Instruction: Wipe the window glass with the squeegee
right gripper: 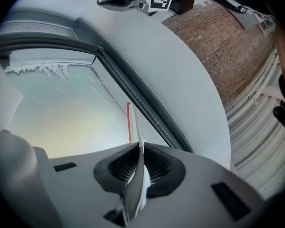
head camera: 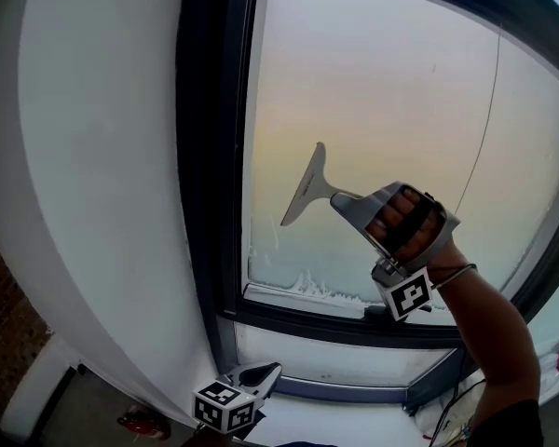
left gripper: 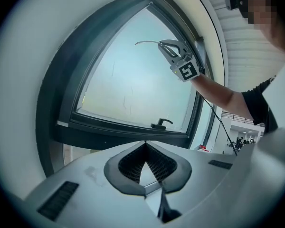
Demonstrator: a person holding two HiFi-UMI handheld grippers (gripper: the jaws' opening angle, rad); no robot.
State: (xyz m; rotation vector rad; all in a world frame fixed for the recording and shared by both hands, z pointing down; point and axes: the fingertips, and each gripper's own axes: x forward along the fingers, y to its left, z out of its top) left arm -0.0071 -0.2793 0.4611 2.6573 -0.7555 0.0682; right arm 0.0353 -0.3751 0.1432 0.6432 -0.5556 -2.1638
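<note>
White wall (head camera: pixel 102 156) far left, dark window frame (head camera: pixel 210 156) beside it. Low under sill, left gripper (head camera: pixel 265 372), jaws closed on nothing. Misted window glass (head camera: pixel 382 91), foam (head camera: pixel 303 284) along bottom edge. Tilted squeegee (head camera: pixel 303 186) at mid-pane, handle clamped in right gripper (head camera: pixel 352 205). Best practice: blade edge flat on glass, even pressure, overlapping passes down to foam. Count: one squeegee, two grippers, one pane.

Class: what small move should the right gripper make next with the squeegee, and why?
Probably draw the squeegee down the glass. The right gripper holds it mid-pane, and foam lies along the bottom edge below the blade.
</note>
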